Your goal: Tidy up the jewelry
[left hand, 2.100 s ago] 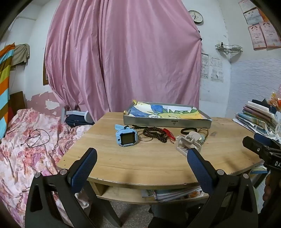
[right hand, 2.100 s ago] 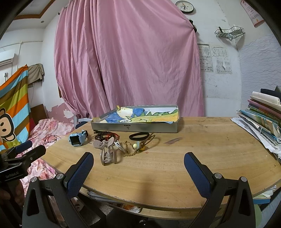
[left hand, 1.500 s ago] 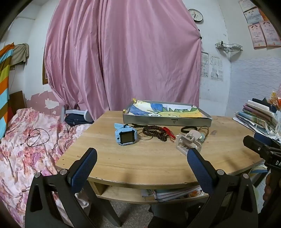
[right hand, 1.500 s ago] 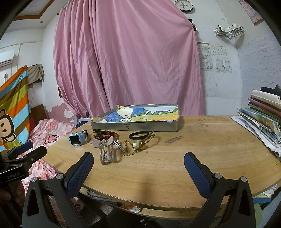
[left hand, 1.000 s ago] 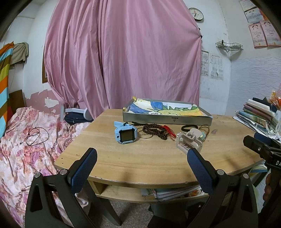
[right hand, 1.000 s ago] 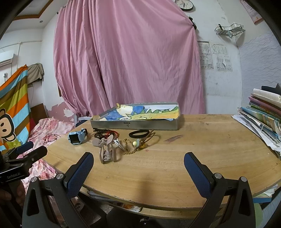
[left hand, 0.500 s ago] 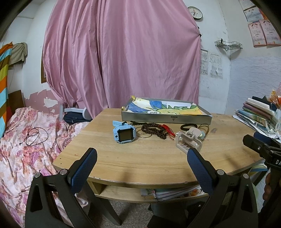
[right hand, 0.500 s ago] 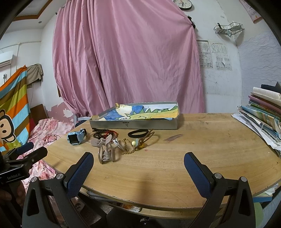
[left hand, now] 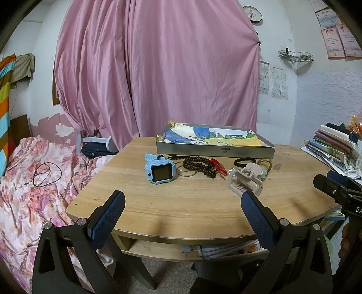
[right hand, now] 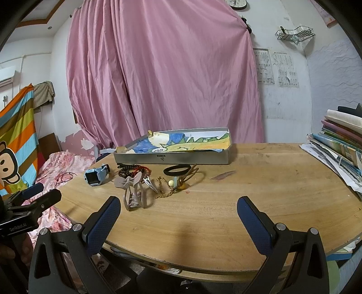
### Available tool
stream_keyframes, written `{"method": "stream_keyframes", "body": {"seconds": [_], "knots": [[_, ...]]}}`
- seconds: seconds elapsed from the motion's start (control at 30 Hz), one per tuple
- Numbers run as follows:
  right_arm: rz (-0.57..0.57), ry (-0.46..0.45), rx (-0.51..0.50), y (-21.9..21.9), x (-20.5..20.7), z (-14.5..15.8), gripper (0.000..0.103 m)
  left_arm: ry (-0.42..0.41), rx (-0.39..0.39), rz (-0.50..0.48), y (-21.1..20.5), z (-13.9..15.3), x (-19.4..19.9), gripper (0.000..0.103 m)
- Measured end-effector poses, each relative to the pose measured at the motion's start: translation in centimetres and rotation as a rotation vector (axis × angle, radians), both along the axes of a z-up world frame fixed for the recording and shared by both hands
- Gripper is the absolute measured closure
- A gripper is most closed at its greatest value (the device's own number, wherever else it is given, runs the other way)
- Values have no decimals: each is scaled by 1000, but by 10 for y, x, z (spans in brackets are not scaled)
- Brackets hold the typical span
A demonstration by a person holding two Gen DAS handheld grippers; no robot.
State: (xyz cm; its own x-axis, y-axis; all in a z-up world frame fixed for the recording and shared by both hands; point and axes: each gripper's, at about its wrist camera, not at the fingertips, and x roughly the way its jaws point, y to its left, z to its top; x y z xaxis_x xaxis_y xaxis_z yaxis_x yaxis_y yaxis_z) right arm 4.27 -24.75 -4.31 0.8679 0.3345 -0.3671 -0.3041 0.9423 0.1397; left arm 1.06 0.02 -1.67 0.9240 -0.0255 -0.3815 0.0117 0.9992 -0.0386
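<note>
A pink curtain (left hand: 158, 74) hangs across the back wall of a small room, and in front of it stands a round-edged wooden table (left hand: 199, 203) where the jewelry is strewn. The pieces lie in a loose row just in front of a shallow metal tray (left hand: 215, 150) lined with a coloured drawing. At the left end of the row sits a light-blue watch (left hand: 160, 172), its dark screen facing up. Just beside it lies a thin ring-shaped bangle (left hand: 184, 170), touching a coil of dark brown prayer beads (left hand: 199, 165) with a red tassel. Further right are a black hair tie (right hand: 177, 170), a gold-coloured chain (right hand: 164, 187) and a beige claw hair clip (right hand: 134, 192) standing on its teeth — the clip is the piece nearest the table's front edge. Nothing from the row is in the tray.

The left gripper (left hand: 181, 210) hangs at the near edge of the table with its blue-padded fingers spread wide, empty. The right gripper (right hand: 178, 212) is likewise released and empty, over bare wood to the right of the clip. Each shows at the edge of the other's view.

A stack of books and papers (right hand: 339, 147) crowds the table's right side, and a bed with a floral cover (left hand: 34, 181) lies to the left — a clock (left hand: 255, 14) hangs high on the wall.
</note>
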Motion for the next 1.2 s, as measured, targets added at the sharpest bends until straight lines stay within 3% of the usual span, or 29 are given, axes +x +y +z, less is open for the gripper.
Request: {"method": "stream_keyframes", "body": {"seconds": [0.27,0.4,0.53,0.8,0.9,0.97,1.07,1.2], "knots": [[44,50,34,-11,18,2,0,39,-35,-69,6,6,14,3],[100,119,68,-28,36,4,0,69,-88,-123,12,11,23,3],[100,177,32,-42,49,5,0,125,-159,-175,9,15,37,3],[195,360,157,-64,97,12,0,213,-268,-242,-6,29,72,4],[234,388,166,-60,114,15,7,246,-317,-267,-10,33,86,11],[255,411,171,-56,124,15,18,270,-340,-270,-11,34,93,27],[283,450,203,-51,139,13,26,310,-378,-272,-10,32,105,45],[286,494,230,-44,154,5,38,379,-442,-278,-5,25,119,57]]}}
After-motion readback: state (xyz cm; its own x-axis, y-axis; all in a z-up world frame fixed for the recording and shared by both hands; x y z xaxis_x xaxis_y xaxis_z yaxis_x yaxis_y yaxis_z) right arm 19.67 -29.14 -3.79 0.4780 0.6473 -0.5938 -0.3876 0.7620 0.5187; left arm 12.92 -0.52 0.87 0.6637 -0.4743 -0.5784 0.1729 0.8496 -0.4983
